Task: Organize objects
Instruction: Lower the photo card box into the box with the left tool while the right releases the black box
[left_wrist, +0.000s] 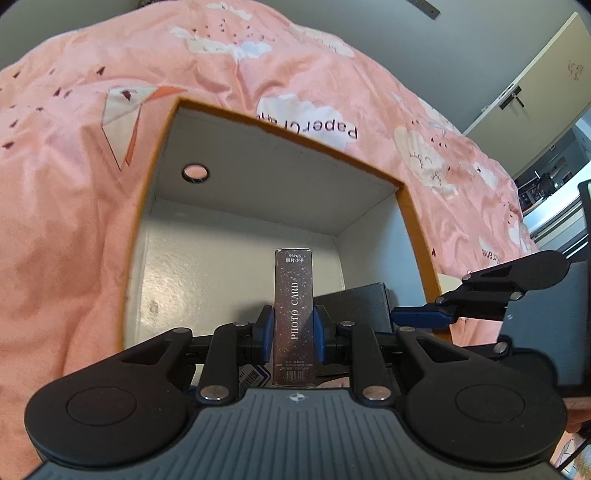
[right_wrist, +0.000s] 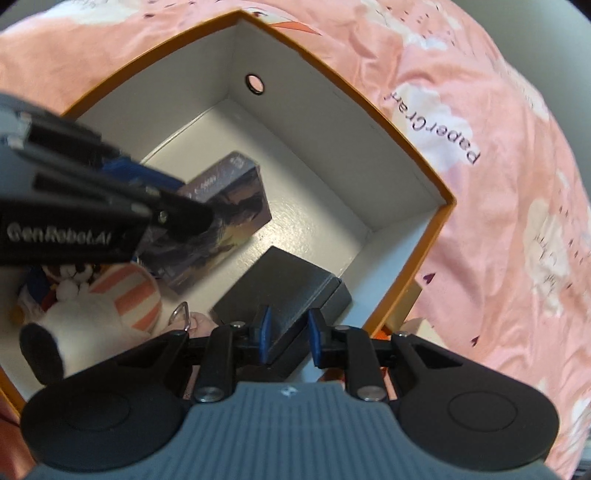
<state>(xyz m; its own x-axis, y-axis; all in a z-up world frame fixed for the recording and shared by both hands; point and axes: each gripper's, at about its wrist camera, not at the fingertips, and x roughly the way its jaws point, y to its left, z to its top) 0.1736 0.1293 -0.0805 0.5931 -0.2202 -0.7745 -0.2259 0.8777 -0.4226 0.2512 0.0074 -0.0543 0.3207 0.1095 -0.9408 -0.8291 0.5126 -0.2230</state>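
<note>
- Left gripper (left_wrist: 294, 328) clamps the photo card box (left_wrist: 294, 317) over the orange box (left_wrist: 159, 155), centre; tilted, it may topple
- Right gripper (right_wrist: 286, 338), slightly parted, empty, could nudge the black case (right_wrist: 284, 284) at six o'clock

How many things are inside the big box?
4, maybe more hidden: the card box held in the left tongs, a black box near the right wall, a plush toy and a metal ring beside it.
</note>
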